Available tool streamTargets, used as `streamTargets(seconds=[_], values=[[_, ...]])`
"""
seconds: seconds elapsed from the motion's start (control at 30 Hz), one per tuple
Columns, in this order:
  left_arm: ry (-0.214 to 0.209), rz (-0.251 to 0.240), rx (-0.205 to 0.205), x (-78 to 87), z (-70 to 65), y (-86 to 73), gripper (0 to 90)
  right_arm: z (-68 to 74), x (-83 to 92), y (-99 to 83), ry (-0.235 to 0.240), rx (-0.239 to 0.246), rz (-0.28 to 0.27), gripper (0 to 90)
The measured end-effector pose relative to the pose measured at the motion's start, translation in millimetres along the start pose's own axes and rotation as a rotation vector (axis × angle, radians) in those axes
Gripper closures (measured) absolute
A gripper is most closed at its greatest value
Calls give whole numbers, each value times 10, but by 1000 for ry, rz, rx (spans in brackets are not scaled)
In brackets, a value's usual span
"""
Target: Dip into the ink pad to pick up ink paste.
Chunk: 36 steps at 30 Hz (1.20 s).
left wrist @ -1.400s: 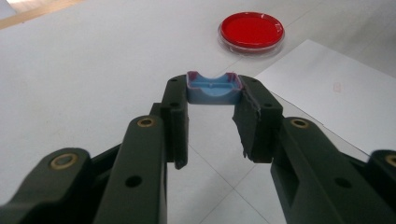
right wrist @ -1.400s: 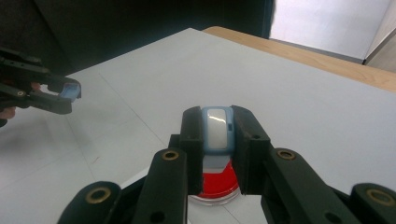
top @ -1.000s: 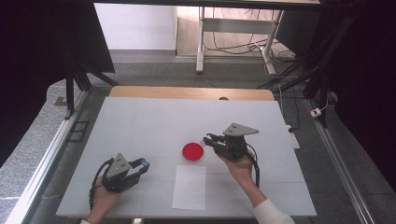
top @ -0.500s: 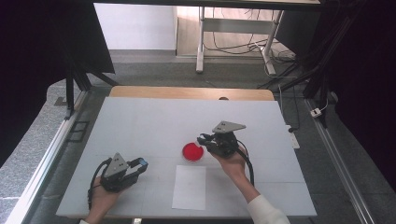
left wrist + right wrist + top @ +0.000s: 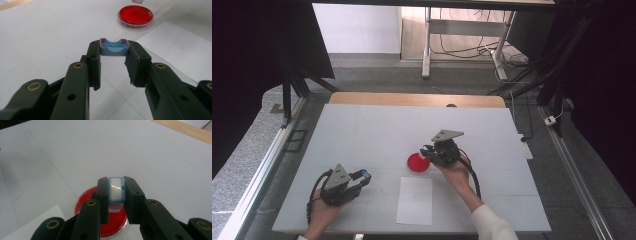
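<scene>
Red agar fills the round petri dish (image 5: 418,163), which sits near the middle of the white table (image 5: 362,130), just beyond the far edge of a white paper sheet (image 5: 414,200) that lies flat toward the person's side. In the left gripper view the dish (image 5: 135,15) shows a clear plastic rim around the red, and the sheet (image 5: 180,55) lies between it and the jaws.

The right gripper (image 5: 428,150) is over the dish's right edge, its jaws pinching a small light-blue block with a white face (image 5: 116,191); in the right gripper view that block hangs right above the dish (image 5: 85,202) and covers much of it, so I cannot tell whether block and dish touch. The right hand (image 5: 457,167) and its black cable cross the table behind the gripper.

The left gripper (image 5: 362,176) rests low at the front left, well apart from the dish, with its jaws clamped on a blue tray-like piece with a purple rim (image 5: 114,47). What this piece is stays hard to make out, since only its near end shows.

A wooden strip (image 5: 417,99) borders the table's far edge. Beyond it, table legs and loose cables (image 5: 452,47) sit on the floor, partly cut off by the frame's top.
</scene>
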<state>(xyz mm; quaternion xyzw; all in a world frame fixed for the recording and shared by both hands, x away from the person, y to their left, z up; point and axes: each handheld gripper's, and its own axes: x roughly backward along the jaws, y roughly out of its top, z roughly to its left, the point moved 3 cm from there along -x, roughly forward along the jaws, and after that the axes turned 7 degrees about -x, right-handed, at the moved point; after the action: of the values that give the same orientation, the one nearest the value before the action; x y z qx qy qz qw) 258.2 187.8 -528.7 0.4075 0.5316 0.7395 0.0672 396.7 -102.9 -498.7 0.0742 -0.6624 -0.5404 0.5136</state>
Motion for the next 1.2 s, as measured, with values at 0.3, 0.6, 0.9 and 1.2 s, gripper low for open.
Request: streamTargets(seconds=[0.3,0.6,0.9,1.2], values=[[-4,0,1,0,-1,0,656,-3,-36,-16,2,3,18,751],[-4,-2,4,4,9,-5,657,15,-115,-33,-12,34,53,750],[-4,-2,2,4,7,-3,657,34,-162,-46,-14,47,67,750],[-3,0,3,3,13,-7,656,36,-187,-48,-15,53,72,750]])
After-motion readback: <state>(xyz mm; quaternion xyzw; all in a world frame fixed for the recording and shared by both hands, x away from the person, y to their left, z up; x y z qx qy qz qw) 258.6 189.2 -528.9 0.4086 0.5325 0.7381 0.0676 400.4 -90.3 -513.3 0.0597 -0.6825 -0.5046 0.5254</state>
